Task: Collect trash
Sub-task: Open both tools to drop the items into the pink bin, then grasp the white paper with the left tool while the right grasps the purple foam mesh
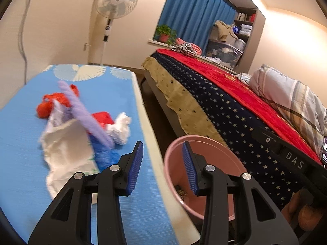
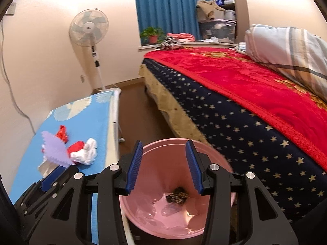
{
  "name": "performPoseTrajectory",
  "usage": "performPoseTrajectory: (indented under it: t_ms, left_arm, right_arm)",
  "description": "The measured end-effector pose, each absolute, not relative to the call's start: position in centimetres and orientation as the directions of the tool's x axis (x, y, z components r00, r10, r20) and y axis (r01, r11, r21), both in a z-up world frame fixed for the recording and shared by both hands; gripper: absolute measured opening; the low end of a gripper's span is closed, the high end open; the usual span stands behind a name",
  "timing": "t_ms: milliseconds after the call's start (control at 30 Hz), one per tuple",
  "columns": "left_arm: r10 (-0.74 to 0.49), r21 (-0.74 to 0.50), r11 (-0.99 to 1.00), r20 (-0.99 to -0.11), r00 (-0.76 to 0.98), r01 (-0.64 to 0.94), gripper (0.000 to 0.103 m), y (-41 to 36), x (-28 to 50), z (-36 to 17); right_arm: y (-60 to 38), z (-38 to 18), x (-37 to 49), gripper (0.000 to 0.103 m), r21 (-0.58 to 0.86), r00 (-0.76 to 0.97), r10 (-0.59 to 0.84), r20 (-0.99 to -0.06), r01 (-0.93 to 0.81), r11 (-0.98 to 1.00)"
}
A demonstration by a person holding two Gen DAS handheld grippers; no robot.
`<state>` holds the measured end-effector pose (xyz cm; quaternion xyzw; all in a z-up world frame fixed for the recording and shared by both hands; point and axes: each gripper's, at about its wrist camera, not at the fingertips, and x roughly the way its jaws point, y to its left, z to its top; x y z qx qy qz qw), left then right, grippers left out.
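We note the bed (image 2: 245, 94) with its red blanket and star-patterned side filling the right of both views, and beside it the low table with a blue cover (image 1: 24, 143), a floor gap between them. A standing fan (image 2: 89, 27) sits at the far wall. The pink bin (image 2: 155, 163) stands on the floor in that gap, just beside the table edge; inside it we see a dark crumpled scrap (image 2: 177, 197) and some clear plastic. On the blue cover lies the trash pile: a white cloth-like bag (image 1: 65, 149), a lilac wavy-edged sheet (image 1: 85, 114), red wrappers (image 1: 55, 102) and a crumpled white tissue (image 1: 120, 128), all touching or overlapping, somewhat blurred. The right gripper (image 2: 163, 164) is held above the bin's mouth, pointing down into it, jaws spread wide, nothing between them. The left gripper (image 1: 162, 168) is over the table's near edge, one finger before the cover and the other before the bin rim, jaws likewise wide apart and empty, the pile ahead and to its left.
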<state>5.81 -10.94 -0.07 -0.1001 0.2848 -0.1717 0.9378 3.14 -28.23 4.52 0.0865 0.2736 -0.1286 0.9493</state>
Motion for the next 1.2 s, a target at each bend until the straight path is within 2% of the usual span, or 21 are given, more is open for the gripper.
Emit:
performPoseTrajectory:
  t_ms: [500,767,967,1100,1200]
  left_arm:
    - [-0.208,-0.280,0.958,-0.503,0.839,0.069,0.039,-2.4,5.1,-0.1]
    - [-0.141,-0.272,0.962,-0.518,0.844,-0.006,0.039,-0.4,5.6,-0.9]
    - [-0.122,-0.257,0.966,-0.523,0.843,-0.020,0.039,-0.2,6.9,-1.3]
    - [-0.110,-0.261,0.964,-0.550,0.828,-0.044,0.047,0.0,8.0,-2.3]
    - [-0.100,-0.269,0.961,-0.567,0.818,-0.070,0.048,0.5,8.7,-3.1]
  right_arm:
    - [-22.1,2.8,5.4,0.043,0.147,0.849,0.022,-0.528,0.066,0.987]
    - [-19.4,0.6,7.5,0.042,0.201,0.817,0.138,-0.560,-0.027,0.979]
    - [-17.6,0.4,8.8,0.043,0.233,0.808,0.226,-0.543,-0.113,0.966]
    - [-16.4,0.4,9.5,0.045,0.236,0.794,0.281,-0.539,-0.178,0.955]
    - [-15.5,0.0,10.1,0.046,0.230,0.776,0.312,-0.549,-0.218,0.948]
